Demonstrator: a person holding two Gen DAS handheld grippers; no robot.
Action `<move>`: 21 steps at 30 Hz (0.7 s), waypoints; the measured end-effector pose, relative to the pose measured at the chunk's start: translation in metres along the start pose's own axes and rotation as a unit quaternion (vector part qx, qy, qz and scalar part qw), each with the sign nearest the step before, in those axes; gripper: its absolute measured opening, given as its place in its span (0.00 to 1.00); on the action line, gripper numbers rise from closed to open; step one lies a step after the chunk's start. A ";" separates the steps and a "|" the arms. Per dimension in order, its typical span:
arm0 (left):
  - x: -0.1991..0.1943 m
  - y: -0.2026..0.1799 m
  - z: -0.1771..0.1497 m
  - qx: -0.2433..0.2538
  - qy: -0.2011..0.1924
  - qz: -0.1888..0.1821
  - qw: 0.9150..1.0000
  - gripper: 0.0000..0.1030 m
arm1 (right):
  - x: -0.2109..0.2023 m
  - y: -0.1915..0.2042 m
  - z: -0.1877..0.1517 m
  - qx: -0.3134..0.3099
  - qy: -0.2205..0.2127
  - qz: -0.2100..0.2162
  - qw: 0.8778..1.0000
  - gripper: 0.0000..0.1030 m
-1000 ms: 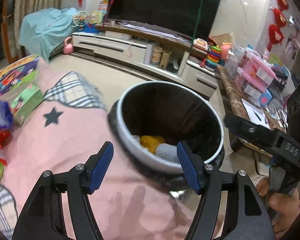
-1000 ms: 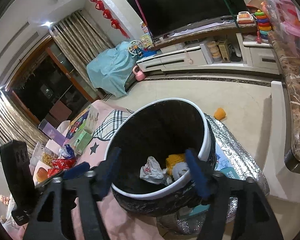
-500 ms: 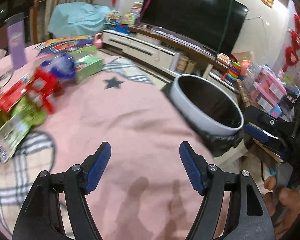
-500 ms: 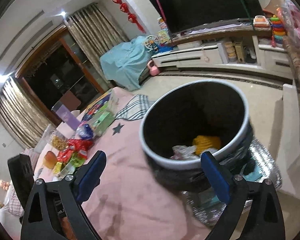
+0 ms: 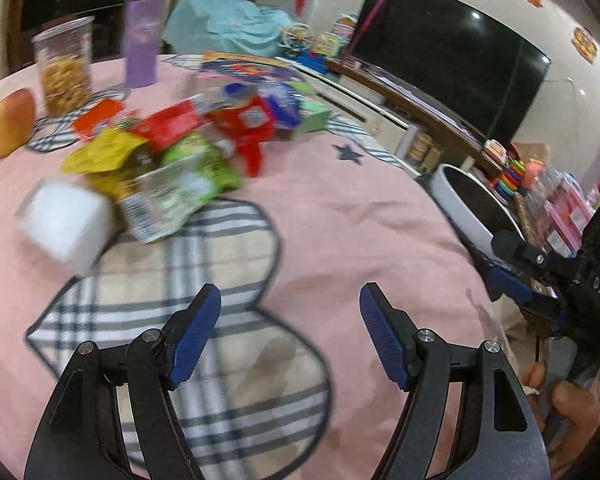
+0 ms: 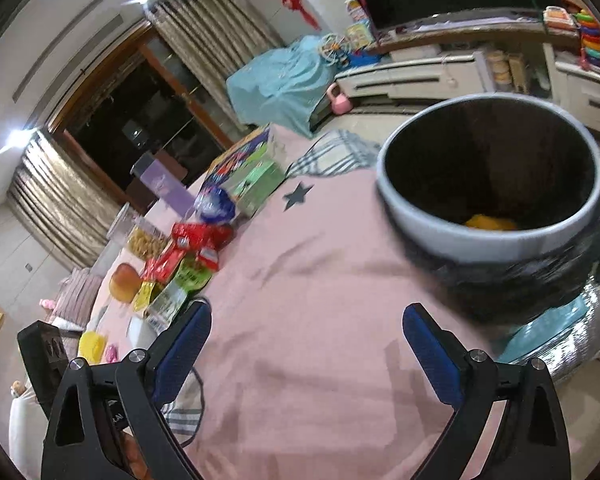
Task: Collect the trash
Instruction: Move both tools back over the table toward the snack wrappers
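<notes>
Surface: pink tablecloth (image 5: 340,208) over a living-room table.
Trash: snack wrappers (image 5: 167,160) heaped toward the far left edge.
Bin: trash bin (image 6: 496,216) off the right edge, partly filled.
Left gripper (image 5: 289,332): jaws apart, nothing between.
Right gripper (image 6: 306,344): jaws just opened wide, empty.
Advice: approach low, pinch one wrapper at a loose edge.

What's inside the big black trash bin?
In the right wrist view, the trash bin shows something yellow-orange near the bottom, peeking over the near rim. The rim hides the rest of the bottom, so anything else in there can't be seen.
</notes>
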State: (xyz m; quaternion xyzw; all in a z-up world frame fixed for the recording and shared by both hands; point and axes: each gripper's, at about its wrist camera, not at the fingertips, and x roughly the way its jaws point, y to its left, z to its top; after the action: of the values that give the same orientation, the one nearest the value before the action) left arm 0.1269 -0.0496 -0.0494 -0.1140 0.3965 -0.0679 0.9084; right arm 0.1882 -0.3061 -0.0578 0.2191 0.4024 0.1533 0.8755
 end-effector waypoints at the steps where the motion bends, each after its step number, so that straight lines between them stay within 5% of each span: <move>1: -0.003 0.006 -0.002 -0.005 -0.001 0.003 1.000 0.71 | 0.005 0.003 -0.003 0.000 0.006 0.002 1.000 0.95; 21: -0.027 0.098 -0.001 -0.081 -0.015 0.075 0.994 0.72 | 0.056 0.073 -0.022 -0.041 0.063 0.045 0.996 0.95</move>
State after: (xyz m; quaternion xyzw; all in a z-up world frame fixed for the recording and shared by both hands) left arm 0.1110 0.0501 -0.0567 -0.1580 0.3944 0.0343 0.9046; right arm 0.1998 -0.2124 -0.0692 0.1909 0.4402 0.2224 0.8487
